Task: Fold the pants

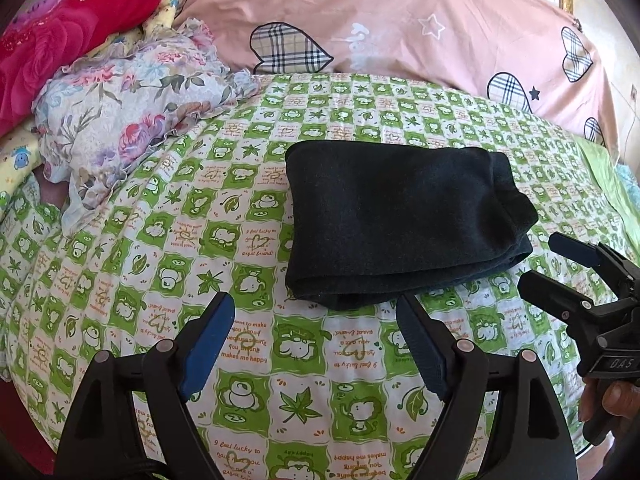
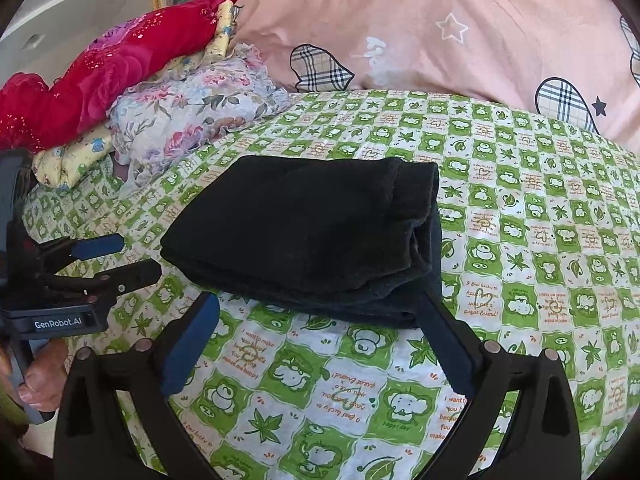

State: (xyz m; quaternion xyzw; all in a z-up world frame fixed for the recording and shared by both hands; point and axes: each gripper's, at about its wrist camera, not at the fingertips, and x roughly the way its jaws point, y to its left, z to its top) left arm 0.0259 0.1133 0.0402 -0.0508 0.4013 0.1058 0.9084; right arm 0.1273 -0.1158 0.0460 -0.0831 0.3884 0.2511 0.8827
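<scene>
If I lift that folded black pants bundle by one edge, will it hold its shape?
Probably not: the black pants are soft stacked layers, so they would likely droop and unfold. They look light. On the green checked sheet, a push may bunch them rather than slide.

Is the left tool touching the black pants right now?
Apart. The left wrist view shows green-checked sheet between the open left tool and the folded black pants.

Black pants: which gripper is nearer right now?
Right. The right gripper, open, has one finger overlapping the near edge of the folded black pants. The left gripper, also open, sits just short of them, off the fabric.
</scene>
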